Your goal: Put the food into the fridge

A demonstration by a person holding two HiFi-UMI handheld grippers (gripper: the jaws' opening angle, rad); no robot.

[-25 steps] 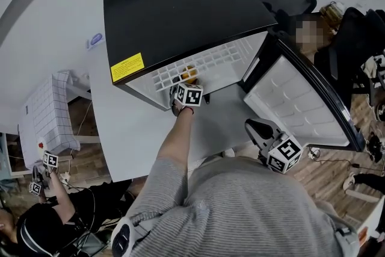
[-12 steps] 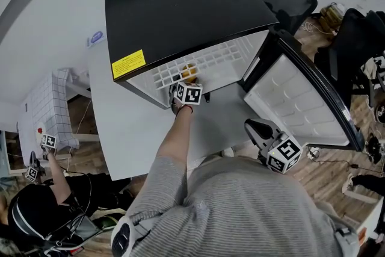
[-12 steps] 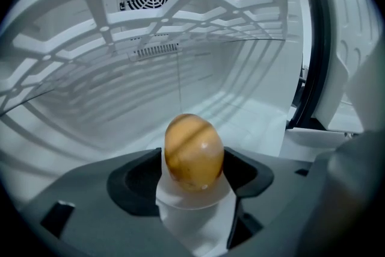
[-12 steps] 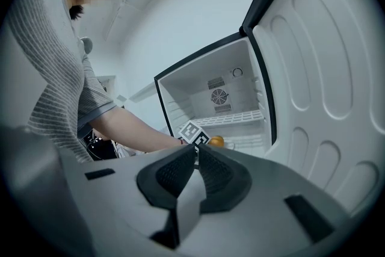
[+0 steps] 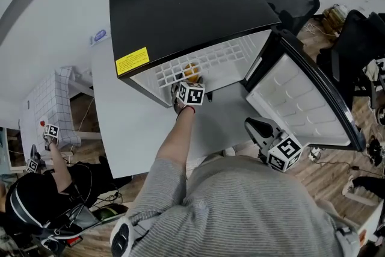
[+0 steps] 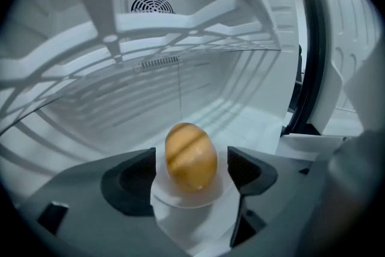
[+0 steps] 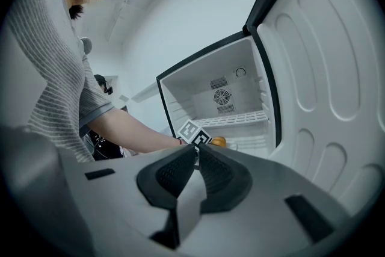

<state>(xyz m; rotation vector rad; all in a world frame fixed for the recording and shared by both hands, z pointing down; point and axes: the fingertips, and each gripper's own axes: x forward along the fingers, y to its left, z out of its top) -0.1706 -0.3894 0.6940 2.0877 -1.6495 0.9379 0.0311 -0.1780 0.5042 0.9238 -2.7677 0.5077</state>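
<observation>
Clear way into the fridge (image 5: 186, 9) past the door (image 5: 301, 105), swung wide to the right. Bare floor (image 6: 252, 120) behind and beside the brown food (image 6: 190, 156); headroom capped by the wire shelf (image 6: 168, 24).

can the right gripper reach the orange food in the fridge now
Probably not cleanly: the fridge door is open, but the left gripper, jaws just opened wider, straddles the orange food and its arm fills the approach.

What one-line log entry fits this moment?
left gripper: fingers just opening, food between, free | food: on dish, in fridge | right gripper: shut, empty, outside
</observation>
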